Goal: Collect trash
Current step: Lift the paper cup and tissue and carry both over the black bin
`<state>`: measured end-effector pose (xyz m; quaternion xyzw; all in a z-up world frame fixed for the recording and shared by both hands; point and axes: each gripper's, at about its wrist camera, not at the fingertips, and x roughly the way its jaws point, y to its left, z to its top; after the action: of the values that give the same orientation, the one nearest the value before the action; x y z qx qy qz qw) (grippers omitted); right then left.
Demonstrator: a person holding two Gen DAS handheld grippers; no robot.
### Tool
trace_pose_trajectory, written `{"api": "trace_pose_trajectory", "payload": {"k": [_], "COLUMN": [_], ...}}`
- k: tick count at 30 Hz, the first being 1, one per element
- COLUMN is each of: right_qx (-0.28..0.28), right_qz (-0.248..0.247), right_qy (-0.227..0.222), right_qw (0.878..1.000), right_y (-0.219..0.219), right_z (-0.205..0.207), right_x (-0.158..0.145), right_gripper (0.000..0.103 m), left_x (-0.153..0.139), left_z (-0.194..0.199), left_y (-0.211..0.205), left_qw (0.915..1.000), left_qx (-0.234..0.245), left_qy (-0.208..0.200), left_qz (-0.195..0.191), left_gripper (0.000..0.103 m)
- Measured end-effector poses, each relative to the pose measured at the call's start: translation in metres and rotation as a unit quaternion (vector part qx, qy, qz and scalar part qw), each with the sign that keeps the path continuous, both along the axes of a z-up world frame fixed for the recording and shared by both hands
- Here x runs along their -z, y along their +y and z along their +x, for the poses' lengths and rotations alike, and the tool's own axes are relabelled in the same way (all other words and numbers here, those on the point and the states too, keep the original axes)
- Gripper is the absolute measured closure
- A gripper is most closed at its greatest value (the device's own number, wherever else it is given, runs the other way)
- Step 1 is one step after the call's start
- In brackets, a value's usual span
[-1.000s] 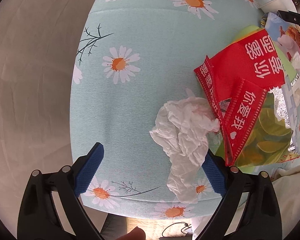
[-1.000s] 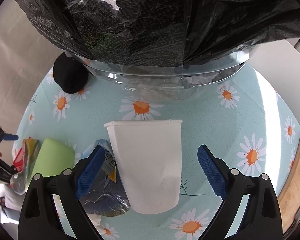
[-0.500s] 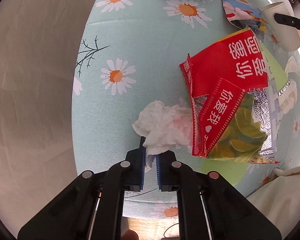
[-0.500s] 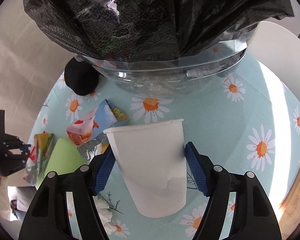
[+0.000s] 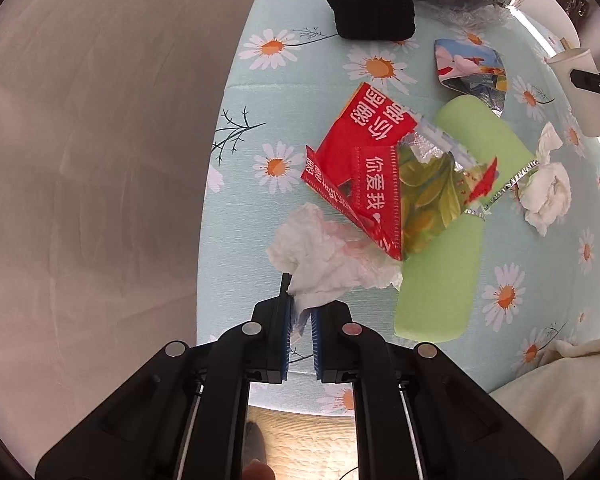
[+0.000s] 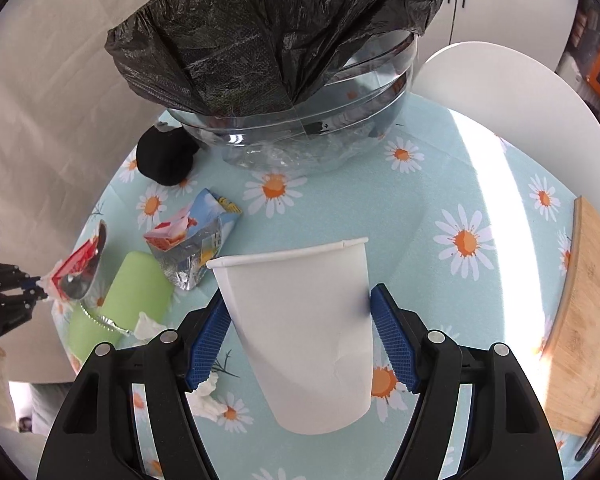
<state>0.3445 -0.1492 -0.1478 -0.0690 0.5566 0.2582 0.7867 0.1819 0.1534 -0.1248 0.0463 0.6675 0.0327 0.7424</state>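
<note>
White tissue [image 5: 328, 258], all crumpled, pinched between the jaws of the left gripper [image 5: 300, 326], lying near the desk [image 5: 312, 100] edge. At 1 o'clock from the tissue, a red wrapper [image 5: 364, 160], touching it and resting partly on it. Under the wrapper, a shiny packet with green and yellow slices [image 5: 432, 196]. Beneath those, a flat light green thing [image 5: 452, 272]. At 3 o'clock from the packet, another small white tissue [image 5: 546, 194]. At 12 o'clock, a black soft lump [image 5: 374, 10] and, at 1 o'clock, a blue picture packet [image 5: 472, 70].

White paper cup [image 6: 304, 332], clamped on both sides by the blue jaws of the right gripper [image 6: 300, 332], open end pointing to 12 o'clock. Straight ahead at 12 o'clock, a clear bin [image 6: 312, 132] with a black trash bag [image 6: 276, 28] over it, well apart from the cup. At 10 o'clock from the cup, the blue picture packet [image 6: 192, 240], just beside the rim. At 3 o'clock, a wooden board [image 6: 580, 320]. Blue cloth with daisies covering the desk.
</note>
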Motion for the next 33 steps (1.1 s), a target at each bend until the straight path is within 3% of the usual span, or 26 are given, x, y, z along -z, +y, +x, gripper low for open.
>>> {"api": "trace_pose_trajectory", "payload": {"k": [12,18,33], "right_qx": [0.029,0.042,0.075], "right_qz": [0.033,0.050,0.072], "right_qy": [-0.032,-0.049,-0.099], "right_qw": [0.999,0.997,0.990], "right_y": [-0.044,-0.060,-0.096], "right_z": [-0.042,-0.065,-0.113], "right_x": [-0.035,-0.048,-0.081], "right_gripper": [0.037,0.039,0.039], "left_x": [-0.057,-0.071,-0.127], "left_z": [-0.026,-0.019,-0.035], "left_y": [-0.013,-0.021,-0.057], "left_qw": [0.9958,0.9923,0.9784], "left_qx": [0.029,0.037,0.082], "left_qy": [-0.078,-0.108,-0.175], "left_qz": [0.038,0.048,0.073], "left_gripper": [0.094,0.094,0.094]}}
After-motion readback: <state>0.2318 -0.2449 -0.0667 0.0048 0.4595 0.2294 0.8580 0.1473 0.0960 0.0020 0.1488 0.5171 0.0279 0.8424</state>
